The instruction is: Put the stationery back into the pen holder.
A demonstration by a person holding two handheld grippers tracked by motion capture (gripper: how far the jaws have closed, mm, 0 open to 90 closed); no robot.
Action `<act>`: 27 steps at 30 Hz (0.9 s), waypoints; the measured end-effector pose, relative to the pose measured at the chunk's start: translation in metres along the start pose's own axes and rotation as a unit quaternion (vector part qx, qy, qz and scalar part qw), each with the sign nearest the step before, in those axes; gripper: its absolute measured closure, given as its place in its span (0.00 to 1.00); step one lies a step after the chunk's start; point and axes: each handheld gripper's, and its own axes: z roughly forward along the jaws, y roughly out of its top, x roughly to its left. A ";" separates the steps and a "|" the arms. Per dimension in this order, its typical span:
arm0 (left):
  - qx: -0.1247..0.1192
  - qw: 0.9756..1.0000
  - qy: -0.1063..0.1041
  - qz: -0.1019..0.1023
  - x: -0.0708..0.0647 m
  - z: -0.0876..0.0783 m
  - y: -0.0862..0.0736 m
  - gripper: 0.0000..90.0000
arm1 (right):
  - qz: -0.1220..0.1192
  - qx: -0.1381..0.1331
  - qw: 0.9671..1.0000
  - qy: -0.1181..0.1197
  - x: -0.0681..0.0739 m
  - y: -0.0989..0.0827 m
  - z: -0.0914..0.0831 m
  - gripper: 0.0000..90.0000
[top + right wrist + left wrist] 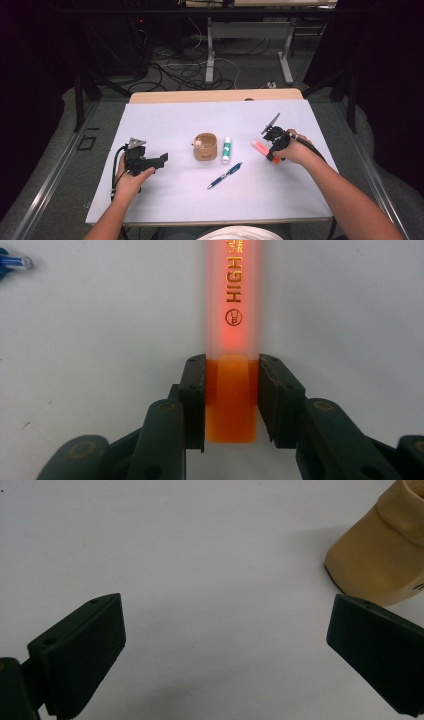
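Highlighter (232, 315) flat on table, orange cap apparently pinched in low, level right claw (231, 400).

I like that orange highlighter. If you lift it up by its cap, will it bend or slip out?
Probably not bend: the highlighter looks like stiff, straight plastic. It might slip a little, since the right gripper pinches just its smooth orange cap.

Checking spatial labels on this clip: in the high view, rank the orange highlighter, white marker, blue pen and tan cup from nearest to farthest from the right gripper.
From the right gripper:
1. Orange highlighter, clamped between its jaws.
2. White marker, upright in the picture, just left of the highlighter.
3. Blue pen, lying diagonally, lower left; close to call against the marker.
4. Tan cup, at the table's centre, farthest.
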 end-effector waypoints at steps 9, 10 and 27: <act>0.002 1.000 0.000 0.001 0.000 0.000 0.000 0.03 | 0.003 0.000 1.000 -0.008 0.001 0.000 0.000 0.74; 0.002 1.000 0.000 0.001 0.000 0.000 0.000 0.03 | 0.004 -0.004 1.000 -0.008 0.001 0.000 0.000 0.74; 0.003 1.000 -0.003 0.000 -0.001 0.000 0.000 0.03 | -0.016 -0.057 0.998 -0.009 0.007 -0.005 -0.011 0.74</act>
